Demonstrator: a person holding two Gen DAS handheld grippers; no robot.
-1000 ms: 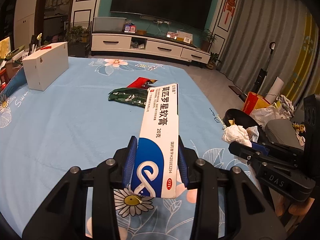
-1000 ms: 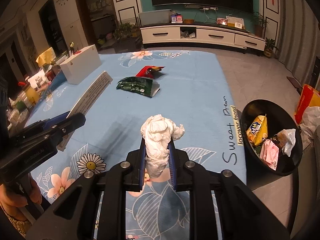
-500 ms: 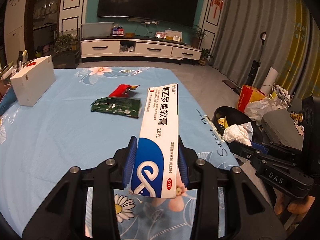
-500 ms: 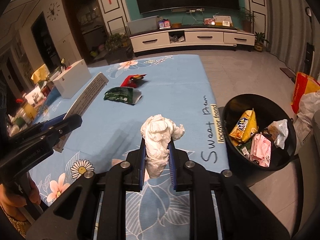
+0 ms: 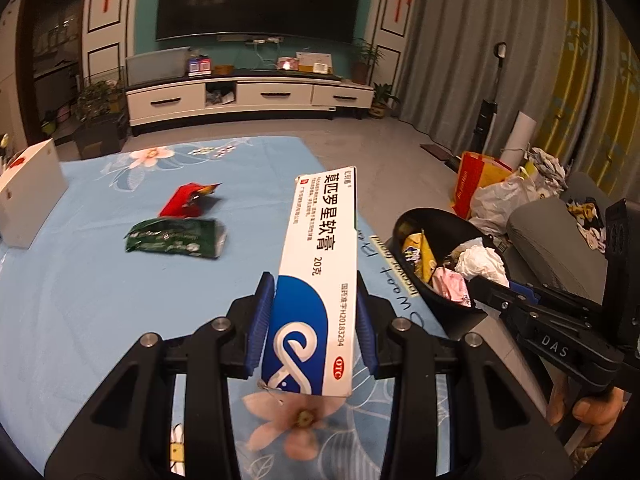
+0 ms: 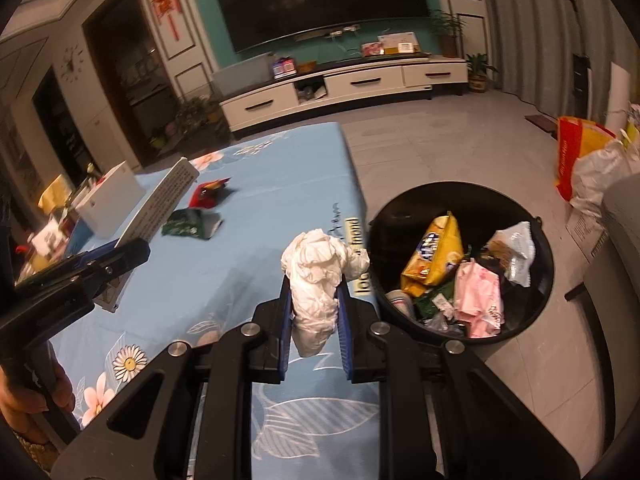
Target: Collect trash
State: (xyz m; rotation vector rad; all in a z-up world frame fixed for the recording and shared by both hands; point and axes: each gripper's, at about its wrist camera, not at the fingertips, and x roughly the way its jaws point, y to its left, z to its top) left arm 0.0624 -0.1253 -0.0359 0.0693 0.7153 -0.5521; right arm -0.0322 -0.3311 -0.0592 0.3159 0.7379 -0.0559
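Trash is lying in three places: on the table, in the bin and in both grippers. Largest, the blue floral tablecloth is covering the table, with a white box sitting at its far left edge. Just beside the table's right edge, a black trash bin is standing on the floor, holding a yellow snack bag, a pink wrapper and other packets. The left gripper is clamping a long white-and-blue ointment carton between its blue pads, carton pointing forward above the cloth. The right gripper is pinching a crumpled white tissue, hanging near the bin's rim. On the cloth, well apart from both grippers, a green wrapper and a red wrapper are lying close together.
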